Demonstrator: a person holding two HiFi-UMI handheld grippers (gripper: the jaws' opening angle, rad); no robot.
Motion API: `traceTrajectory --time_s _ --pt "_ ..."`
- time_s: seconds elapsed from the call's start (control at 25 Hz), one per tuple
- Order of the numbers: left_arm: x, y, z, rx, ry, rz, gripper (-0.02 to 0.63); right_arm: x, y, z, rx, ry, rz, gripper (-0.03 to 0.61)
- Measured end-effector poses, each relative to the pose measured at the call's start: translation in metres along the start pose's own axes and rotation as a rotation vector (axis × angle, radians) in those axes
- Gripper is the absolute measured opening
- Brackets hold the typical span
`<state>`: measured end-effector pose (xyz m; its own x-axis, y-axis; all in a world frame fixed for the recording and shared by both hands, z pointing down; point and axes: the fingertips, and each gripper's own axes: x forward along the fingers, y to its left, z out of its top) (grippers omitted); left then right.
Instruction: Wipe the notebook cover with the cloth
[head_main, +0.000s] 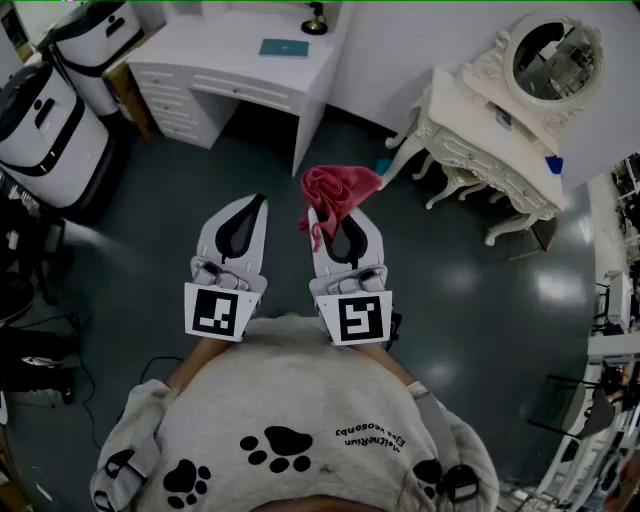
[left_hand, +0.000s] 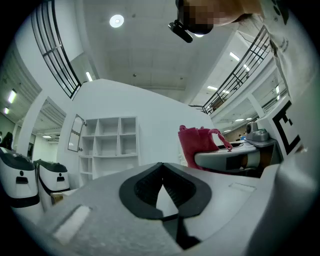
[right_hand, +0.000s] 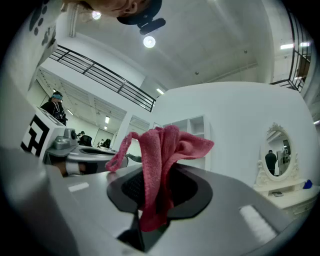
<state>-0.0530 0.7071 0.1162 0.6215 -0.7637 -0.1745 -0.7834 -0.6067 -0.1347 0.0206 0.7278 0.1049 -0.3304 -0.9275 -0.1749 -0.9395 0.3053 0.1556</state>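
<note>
The left gripper (head_main: 250, 205) and the right gripper (head_main: 345, 232) are held side by side, close in front of the person's chest, both pointing away from the body. The left jaws meet at their tips with nothing between them. The right jaws are closed on a red cloth (head_main: 338, 188), which bunches up beyond their tips.
</note>
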Motion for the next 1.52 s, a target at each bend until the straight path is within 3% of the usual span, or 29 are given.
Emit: traceTrajectory --time_s 0.28,0.68,1.12,1.52 --pt "0.009 -0.003 0.0 -0.001 0.002 0.017 -0.002 0.001 -0.01 0.001 0.039 -0.012 0.026 0.095" --pt "0.022 0.005 -0.025 -0.012 0.053 0.065 -0.002 0.016 -0.027 -0.039 0.04 0.046 0.063 0.095" --pt "0.08 0.081 -0.062 -0.047 0.062 0.072 -0.002 0.113 -0.037 -0.068 0.053 0.049 0.072 0.097" --pt "0.158 0.161 -0.083 -0.058 0.053 0.006 -0.002 0.225 -0.056 -0.092 0.051 0.073 0.016 0.097"
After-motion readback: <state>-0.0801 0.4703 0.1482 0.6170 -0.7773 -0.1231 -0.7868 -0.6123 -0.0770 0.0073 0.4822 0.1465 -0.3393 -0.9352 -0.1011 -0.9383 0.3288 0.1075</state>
